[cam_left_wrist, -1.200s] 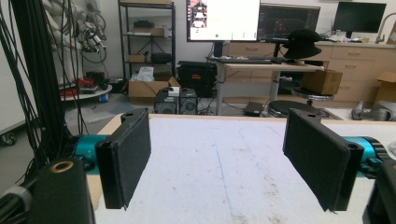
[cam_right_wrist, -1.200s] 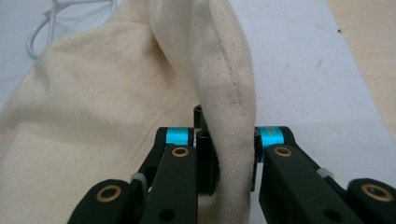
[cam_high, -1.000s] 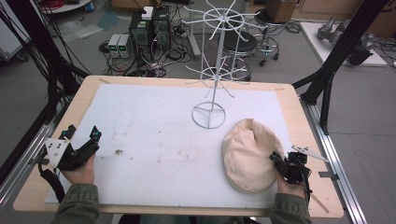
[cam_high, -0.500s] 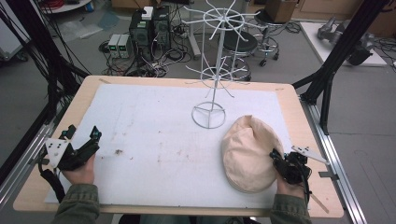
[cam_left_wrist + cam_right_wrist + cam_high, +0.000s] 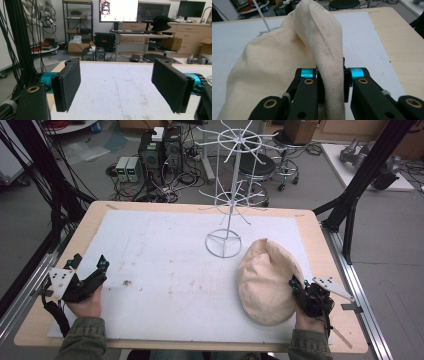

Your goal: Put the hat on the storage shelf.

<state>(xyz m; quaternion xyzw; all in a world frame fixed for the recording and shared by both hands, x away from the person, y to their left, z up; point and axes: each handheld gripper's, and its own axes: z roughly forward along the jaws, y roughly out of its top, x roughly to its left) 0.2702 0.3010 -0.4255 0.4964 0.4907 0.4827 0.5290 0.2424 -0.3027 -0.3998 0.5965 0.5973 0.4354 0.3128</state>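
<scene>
The cream cloth cap (image 5: 287, 60) covers the right gripper's (image 5: 333, 82) pads where they pinch its brim, and its lower part runs off the picture's bottom edge.

Even, soft overhead light falls across the white counter (image 5: 165, 250), leaving only faint shadows beneath the wire stand (image 5: 227, 195) and the cream hat (image 5: 267, 280). The high view is slightly grainy and soft. In the left gripper view a monitor (image 5: 118, 10) glares white; the right gripper view blurs close up
</scene>
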